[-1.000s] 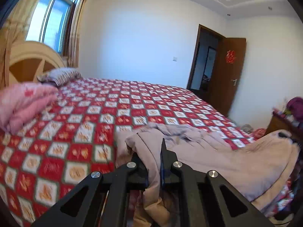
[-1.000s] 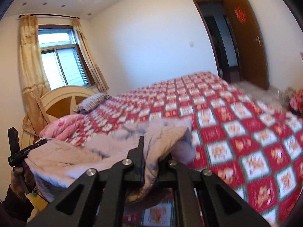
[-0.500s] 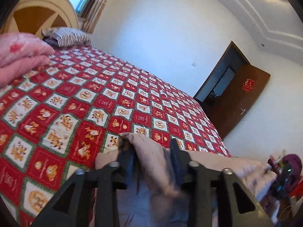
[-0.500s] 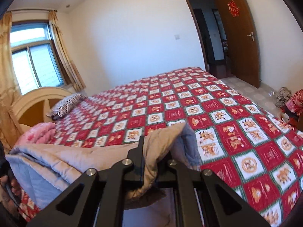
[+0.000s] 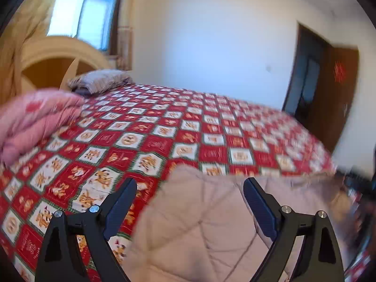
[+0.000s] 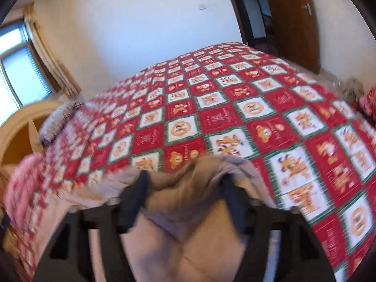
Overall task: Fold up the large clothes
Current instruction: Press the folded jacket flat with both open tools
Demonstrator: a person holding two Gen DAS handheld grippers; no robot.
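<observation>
Lying on the near edge of the bed (image 5: pixel 211 122), the beige quilted coat (image 5: pixel 206 223) spreads flat under both claws. On the left wrist view the left gripper (image 5: pixel 189 189) stands wide, its jaws having just been opening; the 2 fingers (image 5: pixel 122 202) are clear of the cloth, the left one over the red checked bedspread (image 5: pixel 145 141) and the right one over the coat, whose far edge lies between them. On the right wrist view, blurred, the right gripper (image 6: pixel 184 183) is also wide, jaws just opened; a bunched fold of the coat (image 6: pixel 188 211) sits in the gap, and the blur does not let me tell whether it brushes the fingers (image 6: pixel 138 192). Beyond the coat the bedspread runs to the far side of the bed. At the left lies a folded pink quilt (image 5: pixel 35 119), and farther back a striped pillow (image 5: pixel 101 80) rests against the rounded wooden headboard (image 5: pixel 47 58). Behind that are a window (image 5: pixel 84 14) and yellow curtains (image 5: pixel 21 23). At the far right a brown door (image 5: pixel 338 94) stands open beside a dark doorway (image 5: pixel 303 70).
</observation>
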